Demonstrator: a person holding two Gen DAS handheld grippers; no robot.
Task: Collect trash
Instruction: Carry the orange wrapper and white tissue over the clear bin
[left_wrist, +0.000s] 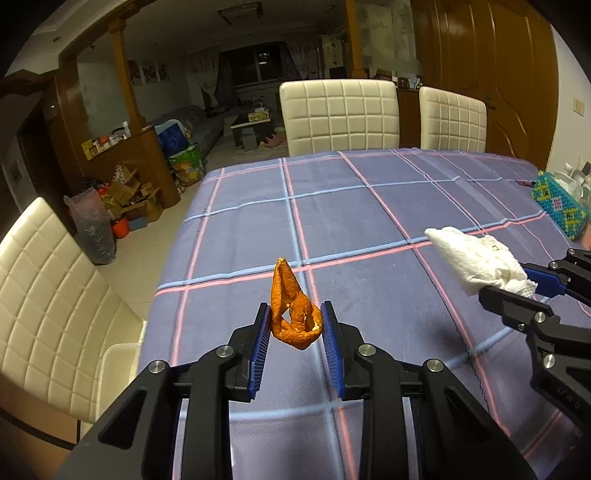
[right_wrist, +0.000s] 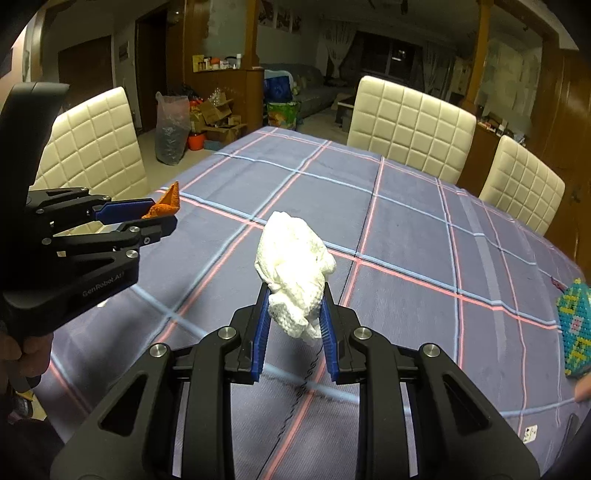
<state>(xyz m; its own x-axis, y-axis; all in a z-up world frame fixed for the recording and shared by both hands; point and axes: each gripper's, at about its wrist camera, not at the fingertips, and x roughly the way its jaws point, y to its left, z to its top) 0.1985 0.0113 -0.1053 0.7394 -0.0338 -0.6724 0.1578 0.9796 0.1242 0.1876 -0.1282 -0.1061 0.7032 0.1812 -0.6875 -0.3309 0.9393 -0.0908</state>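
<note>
A curled orange peel hangs above the checked tablecloth, pinched between the blue pads of my left gripper, which is shut on it. In the right wrist view that peel and left gripper show at the left. A crumpled white paper tissue is held in my right gripper, shut on it and lifted off the cloth. The left wrist view shows the tissue and the right gripper at the right edge.
White quilted chairs stand around the table. A beaded green-and-blue box sits at the table's right edge. A white bin rim shows below the table's left side. Cardboard and a plastic bag clutter the floor at the far left.
</note>
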